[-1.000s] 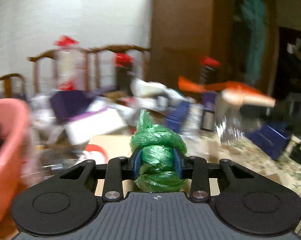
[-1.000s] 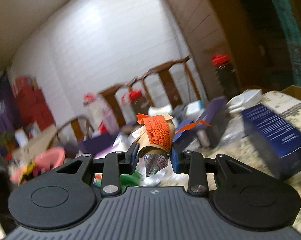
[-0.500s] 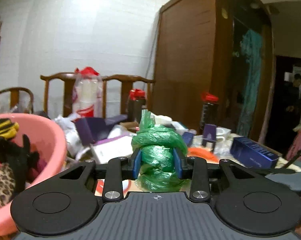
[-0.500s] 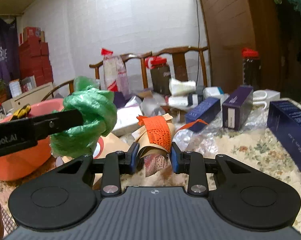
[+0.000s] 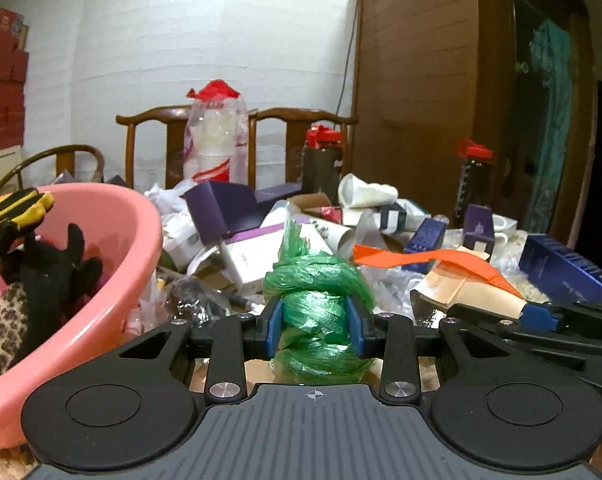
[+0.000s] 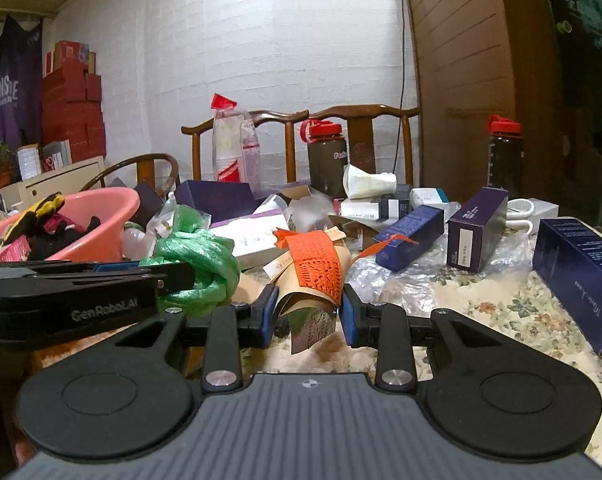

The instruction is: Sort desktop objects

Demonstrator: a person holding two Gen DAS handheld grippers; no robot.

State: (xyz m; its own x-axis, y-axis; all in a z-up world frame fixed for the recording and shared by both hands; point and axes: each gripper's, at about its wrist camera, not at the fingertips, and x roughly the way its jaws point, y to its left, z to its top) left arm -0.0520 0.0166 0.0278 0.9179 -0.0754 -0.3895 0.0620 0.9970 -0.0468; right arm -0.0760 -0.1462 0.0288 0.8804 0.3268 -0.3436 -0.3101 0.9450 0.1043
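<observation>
Two hand-held grippers are each clamped on something. The left hand-held gripper (image 5: 315,326) pinches a knotted green bag (image 5: 317,312) between its blue pads, the bag bulging above and below the jaws. The right hand-held gripper (image 6: 307,316) grips a tan paper roll (image 6: 301,280) wrapped with an orange lace strip (image 6: 317,268); a foil-lined flap hangs down between its fingers. The two tools sit side by side and close, the left one's tip reaching across just beside the roll in the right view.

Just left of the green bag stands a pink basin (image 5: 129,264) holding a yellow-and-black glove (image 5: 13,212) and dark fabric; its rim curves near the left tool's body. Under and ahead of the right tool, a patch of the floral counter (image 6: 481,304) lies bare, edged by crumpled clear plastic (image 6: 401,280).

Farther on, blue boxes (image 6: 413,236) and a purple box (image 6: 477,236) stand on the counter, and a large blue box (image 6: 581,272) lies along the right edge. Behind them is a dense heap of cartons, paper cups (image 6: 369,182) and two red-capped bottles (image 6: 327,156). Wooden chairs (image 6: 301,120) line the far edge before a white wall.
</observation>
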